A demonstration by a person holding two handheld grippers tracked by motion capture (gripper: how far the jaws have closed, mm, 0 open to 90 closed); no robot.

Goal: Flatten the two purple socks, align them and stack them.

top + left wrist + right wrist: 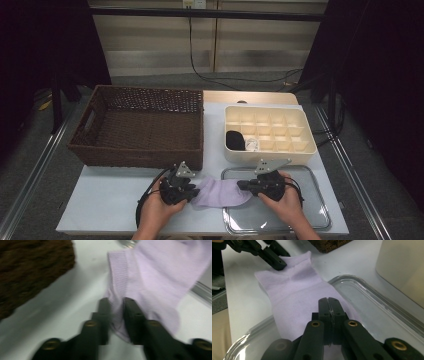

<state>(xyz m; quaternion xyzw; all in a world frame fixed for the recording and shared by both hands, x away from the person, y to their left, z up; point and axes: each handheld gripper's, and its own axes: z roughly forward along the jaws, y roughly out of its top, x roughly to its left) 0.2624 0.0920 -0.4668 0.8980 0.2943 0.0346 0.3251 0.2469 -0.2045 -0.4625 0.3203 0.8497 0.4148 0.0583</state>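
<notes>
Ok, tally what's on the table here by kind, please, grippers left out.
Socks: 3, a lilac sock, a black one and a white one, both rolled in the organiser
Wicker basket: 1
Divided organiser box: 1
Clear lid: 1
Total: 6

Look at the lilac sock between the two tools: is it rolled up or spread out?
Spread out. The lilac sock lies flat between the wicker basket and the clear tray, overlapping the tray's rim, unrolled.
</notes>
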